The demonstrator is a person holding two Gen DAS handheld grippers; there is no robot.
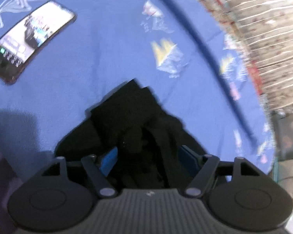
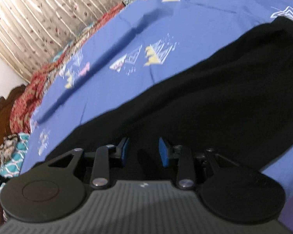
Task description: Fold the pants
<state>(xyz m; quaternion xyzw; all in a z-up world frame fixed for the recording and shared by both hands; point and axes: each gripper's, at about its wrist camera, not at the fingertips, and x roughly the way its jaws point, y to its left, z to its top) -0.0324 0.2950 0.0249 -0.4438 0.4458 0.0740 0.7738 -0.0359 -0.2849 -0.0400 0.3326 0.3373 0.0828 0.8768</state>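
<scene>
The black pants lie bunched on a blue bedsheet. In the left wrist view my left gripper has its blue pads on either side of a thick fold of the black cloth, which fills the gap between them. In the right wrist view the pants stretch as a broad dark band from lower left to upper right. My right gripper sits over the near edge of the cloth; its blue pads stand apart with dark cloth between them.
A phone with a lit screen lies on the sheet at the upper left. A patterned curtain and a red patterned cloth run along the bed's far edge. A wooden headboard is at the left.
</scene>
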